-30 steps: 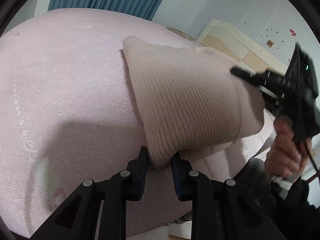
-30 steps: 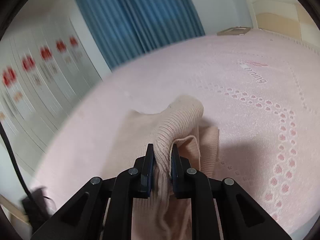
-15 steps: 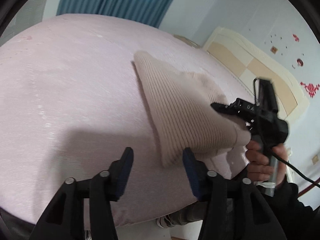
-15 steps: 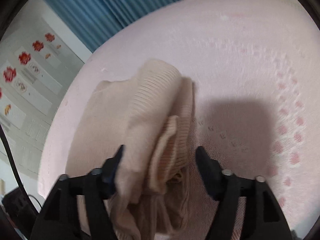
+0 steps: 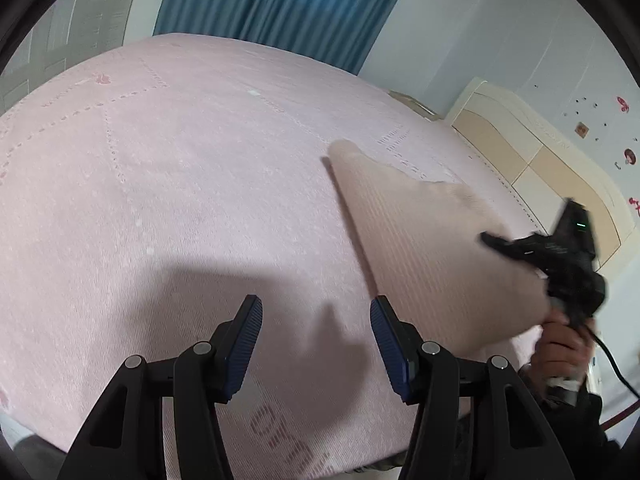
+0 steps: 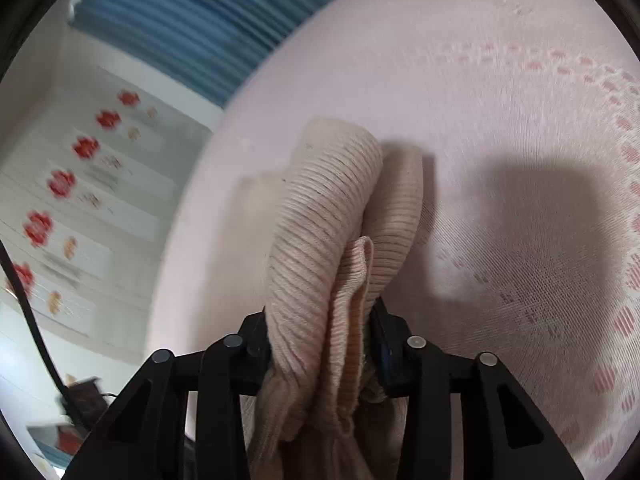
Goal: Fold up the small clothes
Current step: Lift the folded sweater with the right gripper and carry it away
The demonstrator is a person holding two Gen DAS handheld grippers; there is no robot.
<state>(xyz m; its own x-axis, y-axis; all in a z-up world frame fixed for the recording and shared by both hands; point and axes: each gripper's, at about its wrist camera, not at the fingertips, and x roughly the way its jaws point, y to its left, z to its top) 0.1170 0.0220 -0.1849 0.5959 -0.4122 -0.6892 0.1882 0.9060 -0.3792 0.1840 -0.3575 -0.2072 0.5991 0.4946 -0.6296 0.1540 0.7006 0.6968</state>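
Observation:
A beige ribbed knit garment point(image 5: 420, 248) lies folded on the pink bed cover point(image 5: 160, 160), toward the right in the left wrist view. My left gripper point(image 5: 315, 308) hangs open above bare cover, just left of the garment's near edge, with nothing between its fingers. In the right wrist view the garment point(image 6: 328, 208) is bunched into thick folds. My right gripper point(image 6: 320, 328) is closing its jaws on that bundle at its near end, and the pads press the fabric from both sides. A person's hand point(image 5: 560, 344) holds that right gripper at the bed's right edge.
A blue curtain point(image 5: 280, 0) hangs behind the bed. A cream headboard point(image 5: 540, 152) stands at the right. Wardrobe doors with red flower stickers point(image 6: 80, 184) line the left of the right wrist view. The pink cover point(image 6: 500, 120) stretches wide past the garment.
My left gripper let go of the garment's corner, opened and drew back up and away. My right gripper opened wide, sank, and closed again on a thicker bunch of folds.

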